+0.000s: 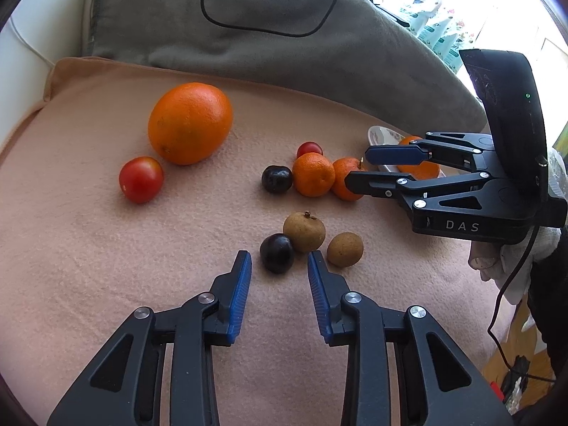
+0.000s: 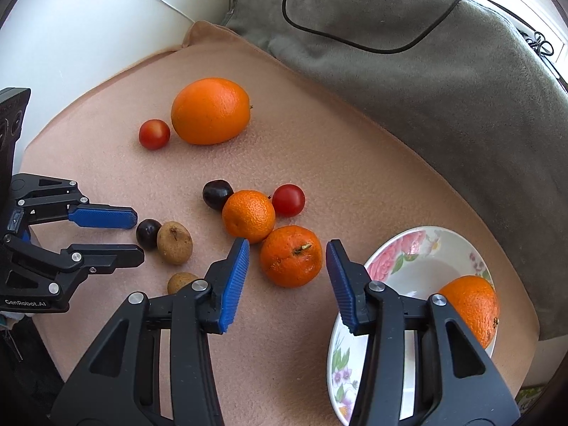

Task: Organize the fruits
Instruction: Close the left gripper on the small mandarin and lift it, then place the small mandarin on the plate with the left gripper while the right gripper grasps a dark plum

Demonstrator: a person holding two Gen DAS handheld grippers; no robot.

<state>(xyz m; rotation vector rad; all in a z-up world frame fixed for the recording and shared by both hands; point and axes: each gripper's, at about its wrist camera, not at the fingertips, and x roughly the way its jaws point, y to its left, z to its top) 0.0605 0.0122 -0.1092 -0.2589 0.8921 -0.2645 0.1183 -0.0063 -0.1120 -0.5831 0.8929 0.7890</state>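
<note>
**Both grippers poised over fruit, neither gripping yet**

Your left gripper (image 1: 279,259) straddles a dark plum (image 1: 276,252) on the pink blanket (image 1: 88,248); its pads stand clear of the fruit on both sides, so nothing is grasped. Two brown longans (image 1: 304,227) sit just beyond and beside that plum. Your right gripper (image 2: 287,248) brackets a stemmed mandarin (image 2: 291,256), with gaps at both pads, so it is released too. From that mandarin: a second mandarin (image 2: 248,216) touches it on the far side, and the floral plate (image 2: 419,248) lies just beside it, holding one orange fruit (image 2: 472,305). A large orange (image 2: 210,110) lies well beyond.
</note>
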